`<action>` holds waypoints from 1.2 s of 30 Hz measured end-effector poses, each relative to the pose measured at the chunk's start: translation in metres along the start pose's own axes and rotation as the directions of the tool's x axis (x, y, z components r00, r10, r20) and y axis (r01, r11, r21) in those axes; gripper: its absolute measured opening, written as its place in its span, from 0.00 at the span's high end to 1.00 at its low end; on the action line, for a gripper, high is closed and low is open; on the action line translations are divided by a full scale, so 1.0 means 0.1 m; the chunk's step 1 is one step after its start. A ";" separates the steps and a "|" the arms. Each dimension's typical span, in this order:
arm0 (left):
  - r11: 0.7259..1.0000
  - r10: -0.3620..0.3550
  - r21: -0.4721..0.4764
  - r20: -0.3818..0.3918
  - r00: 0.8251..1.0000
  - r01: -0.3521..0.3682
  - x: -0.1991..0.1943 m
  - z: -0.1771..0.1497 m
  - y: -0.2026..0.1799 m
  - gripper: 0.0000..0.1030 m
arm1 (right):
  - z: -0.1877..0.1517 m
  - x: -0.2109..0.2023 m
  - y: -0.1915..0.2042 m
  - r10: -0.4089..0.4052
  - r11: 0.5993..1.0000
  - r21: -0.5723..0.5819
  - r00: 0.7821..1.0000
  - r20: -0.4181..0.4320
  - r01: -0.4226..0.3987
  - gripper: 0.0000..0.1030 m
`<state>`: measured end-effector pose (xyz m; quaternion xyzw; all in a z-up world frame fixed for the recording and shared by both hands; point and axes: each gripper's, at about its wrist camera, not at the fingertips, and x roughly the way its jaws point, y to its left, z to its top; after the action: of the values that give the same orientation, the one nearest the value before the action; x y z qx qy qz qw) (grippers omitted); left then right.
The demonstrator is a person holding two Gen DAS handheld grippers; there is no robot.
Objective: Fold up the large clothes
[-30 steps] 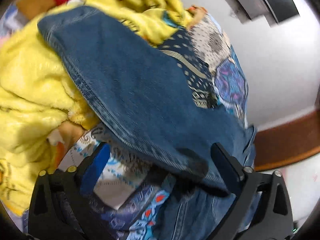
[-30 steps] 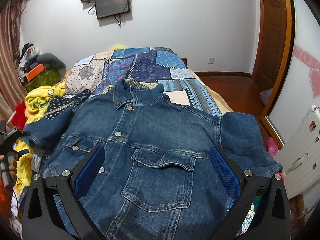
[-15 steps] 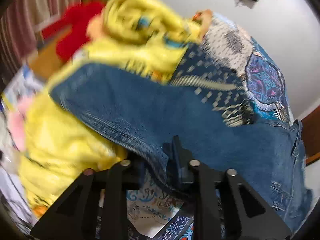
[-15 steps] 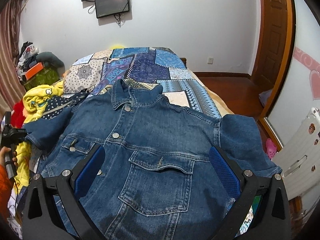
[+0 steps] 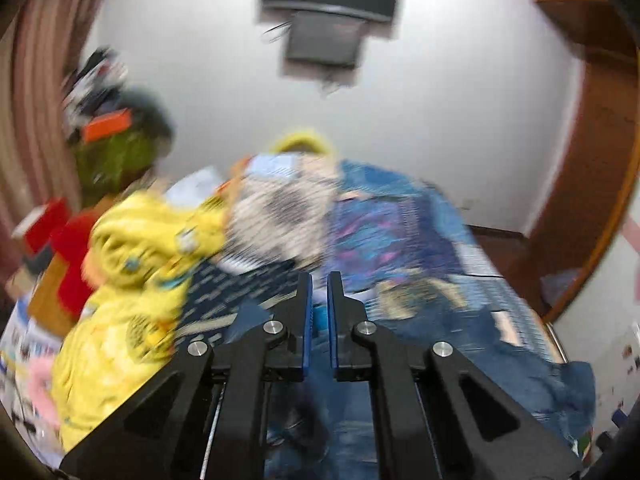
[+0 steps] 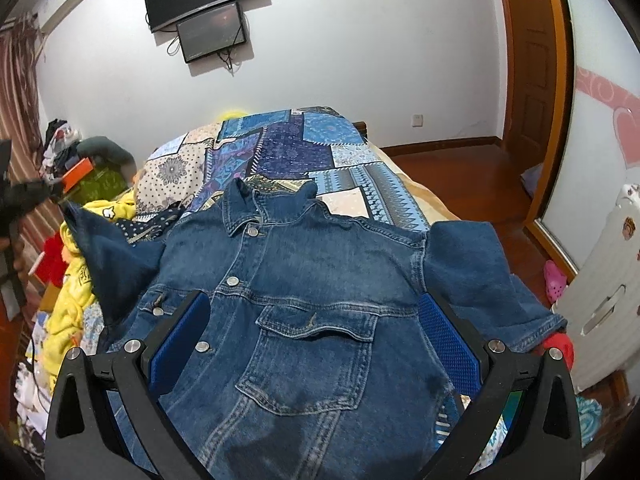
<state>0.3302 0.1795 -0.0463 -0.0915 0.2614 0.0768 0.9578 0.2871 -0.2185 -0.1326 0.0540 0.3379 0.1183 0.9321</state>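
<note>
Jacket point(image 6: 304, 312) is lying front-up on the bed point(image 6: 352, 196).
Left claw point(image 5: 319, 312) is pinching the sleeve point(image 6: 108, 252) and holding it up at the bed's left side; right claw point(image 6: 312, 344) is hovering wide apart over the chest.

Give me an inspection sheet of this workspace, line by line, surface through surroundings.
Surface: bed with patchwork quilt, partly covered.
Job's things: denim jacket spread front up, collar toward the wall; one sleeve lifted at the far left.
Clutter: yellow fleece garment beside the jacket; red item further left.
Grippers: left gripper jaws nearly closed, denim between them though blurred; right gripper jaws wide open above the jacket.
Cables: wires hang under the wall screens.
Surroundings: wooden door, striped curtain.
</note>
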 end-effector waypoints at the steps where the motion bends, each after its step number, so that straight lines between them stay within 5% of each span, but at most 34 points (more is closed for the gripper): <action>1: 0.999 -0.024 0.025 0.008 1.000 0.024 -0.02 0.02 -0.16 0.94 | 0.00 -0.02 -0.03 -0.002 1.000 -0.001 1.000 0.002 0.002 0.00; 5: 0.984 -0.106 0.139 -0.019 0.994 0.108 0.01 -0.06 -0.85 0.94 | -0.03 -0.12 -0.16 -0.010 1.000 0.010 1.000 0.018 0.010 0.00; 9: 0.973 -0.153 0.152 -0.128 0.980 0.172 0.15 -0.28 -1.10 0.92 | -0.04 -0.21 -0.30 -0.016 0.999 0.030 0.999 0.027 0.016 0.00; 11: 0.975 -0.146 0.137 -0.187 0.971 0.173 0.22 -0.42 -1.08 0.72 | -0.06 -0.23 -0.37 -0.023 0.999 0.040 0.999 0.028 0.022 0.00; 14: 0.986 -0.113 0.095 -0.243 0.963 0.140 0.31 -0.57 -0.89 0.35 | -0.06 -0.22 -0.45 -0.033 0.998 0.054 0.999 0.019 0.032 0.00; 23: 0.981 -0.040 -0.190 -0.327 0.944 -0.024 0.41 -0.66 0.56 0.30 | -0.09 -0.07 -0.40 -0.029 0.997 0.069 0.999 -0.020 0.031 0.00; 28: 0.926 -0.078 -0.369 -0.376 0.923 -0.072 0.60 -0.81 1.26 0.30 | -0.10 0.03 -0.22 -0.027 0.999 0.028 0.999 -0.044 0.028 0.00; 36: 0.792 -0.265 -0.610 -0.325 0.908 0.013 1.03 -0.95 1.78 0.30 | -0.09 0.14 0.05 -0.050 0.997 -0.067 0.997 -0.060 0.046 0.00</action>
<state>0.3364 0.3418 -0.2039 -0.4201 0.4035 0.0627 0.8104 0.2907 -0.2095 -0.1473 0.0115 0.3638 0.1086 0.9250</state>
